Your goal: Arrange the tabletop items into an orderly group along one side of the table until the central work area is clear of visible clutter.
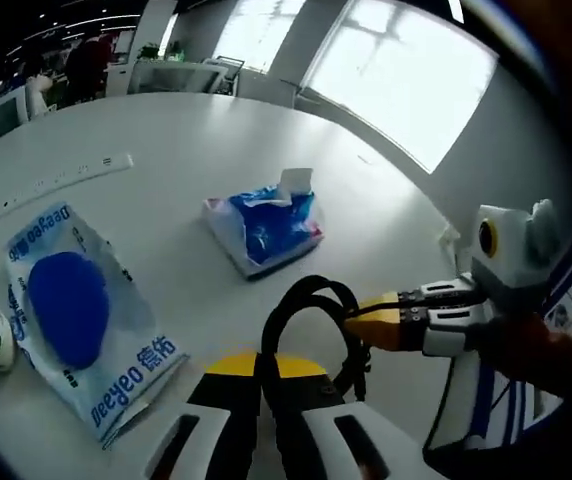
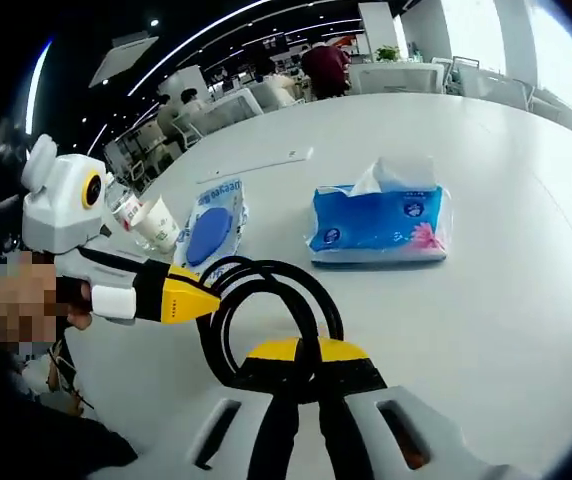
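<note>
Both grippers are clamped on one coiled black cable point(image 1: 311, 330), held low over the near edge of the white counter point(image 1: 216, 160). In the left gripper view, the left gripper point(image 1: 266, 400) has its jaws closed narrow on the lower run of the loop, while the right gripper point(image 1: 366, 322) enters from the right with its yellow-tipped jaws pinching the loop's side. In the right gripper view, the right gripper point(image 2: 301, 385) grips the cable point(image 2: 266, 310) at the base of the coil, and the left gripper point(image 2: 211, 297) comes in from the left, yellow tips closed on the loop. Beyond the cable, well apart from it, a blue tissue pack point(image 1: 266, 228) lies flat toward the middle of the counter, a white tissue standing out of its top. A flat wet-wipe pack point(image 1: 86, 315) with a blue oval label lies to one side of it, apart from the tissue pack. Just beside the wipe pack, paper cups point(image 2: 151, 222) stand near the counter edge. Farther back, a white power strip point(image 1: 61, 182) lies along the counter.
</note>
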`<state>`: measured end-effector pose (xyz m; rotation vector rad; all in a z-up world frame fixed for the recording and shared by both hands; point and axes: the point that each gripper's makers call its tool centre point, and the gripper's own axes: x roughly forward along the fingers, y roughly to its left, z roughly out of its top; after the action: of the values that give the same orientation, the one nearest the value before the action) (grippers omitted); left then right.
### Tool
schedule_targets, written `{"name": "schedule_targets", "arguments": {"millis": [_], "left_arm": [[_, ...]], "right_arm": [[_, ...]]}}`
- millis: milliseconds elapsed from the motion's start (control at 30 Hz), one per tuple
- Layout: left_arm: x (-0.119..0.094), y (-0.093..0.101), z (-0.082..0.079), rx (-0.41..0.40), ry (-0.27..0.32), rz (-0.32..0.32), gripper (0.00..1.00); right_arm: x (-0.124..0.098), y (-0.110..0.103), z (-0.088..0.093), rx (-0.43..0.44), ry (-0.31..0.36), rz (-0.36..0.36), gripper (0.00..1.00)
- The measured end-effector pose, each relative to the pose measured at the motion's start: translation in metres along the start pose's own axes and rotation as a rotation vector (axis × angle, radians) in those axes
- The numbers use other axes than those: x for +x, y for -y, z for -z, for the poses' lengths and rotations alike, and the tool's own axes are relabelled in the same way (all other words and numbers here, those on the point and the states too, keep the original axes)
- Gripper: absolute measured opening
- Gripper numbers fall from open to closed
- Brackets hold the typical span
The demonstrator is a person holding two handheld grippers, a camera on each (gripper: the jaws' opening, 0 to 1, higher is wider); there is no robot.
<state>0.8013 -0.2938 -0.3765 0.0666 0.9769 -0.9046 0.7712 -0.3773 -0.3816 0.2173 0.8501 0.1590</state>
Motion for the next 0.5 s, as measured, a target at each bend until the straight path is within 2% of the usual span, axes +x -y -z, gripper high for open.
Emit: {"name": "schedule_targets", "arguments": {"millis": [267,500], "left_arm": [[0.010,-0.004,0.008,0.030,-0.031,-0.011,0.02],[0.015,-0.007,0.006,0.049,-0.030,-0.014,0.02]], "right_arm": [[0.010,0.003,0.013,0.003,-0.019,0.006,0.00],[0.014,0.004,0.015,0.003,-0.024,0.008,0.01]]}}
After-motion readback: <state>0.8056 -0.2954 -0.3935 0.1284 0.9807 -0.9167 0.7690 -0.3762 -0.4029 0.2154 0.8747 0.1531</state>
